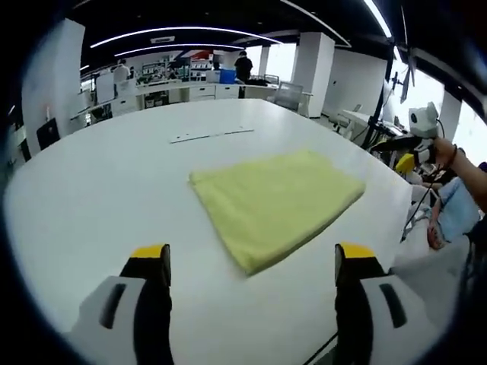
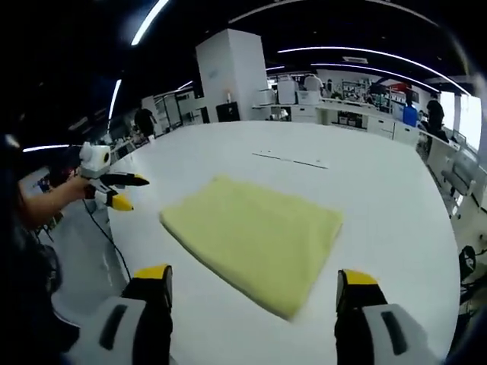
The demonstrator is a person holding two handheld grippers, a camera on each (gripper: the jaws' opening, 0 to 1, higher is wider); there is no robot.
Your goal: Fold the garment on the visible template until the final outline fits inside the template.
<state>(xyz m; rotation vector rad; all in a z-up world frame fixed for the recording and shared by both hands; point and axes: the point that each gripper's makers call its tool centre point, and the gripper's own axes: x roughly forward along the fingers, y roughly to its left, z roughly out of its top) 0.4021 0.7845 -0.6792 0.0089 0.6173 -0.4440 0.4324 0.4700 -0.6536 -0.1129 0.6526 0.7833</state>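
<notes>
A yellow garment point(image 1: 278, 201) lies folded into a flat rectangle on the white table point(image 1: 114, 198). In the left gripper view, my left gripper point(image 1: 251, 256) hangs open just short of the garment's near corner, holding nothing. My right gripper point(image 1: 411, 148) is off the table's right edge, held in a hand. In the right gripper view, the garment point(image 2: 255, 232) lies ahead of my open, empty right gripper point(image 2: 255, 277). My left gripper point(image 2: 120, 192) sits beyond the table's left edge with its jaws apart. Thin line marks point(image 1: 211, 135) cross the table past the garment.
The table's edge point(image 2: 122, 243) curves close by on the person's side. A person's arm point(image 1: 468, 171) reaches in from the right. Cables point(image 2: 106, 236) hang near the floor. White pillars point(image 2: 232, 76), desks and standing people point(image 1: 243, 67) fill the room's far end.
</notes>
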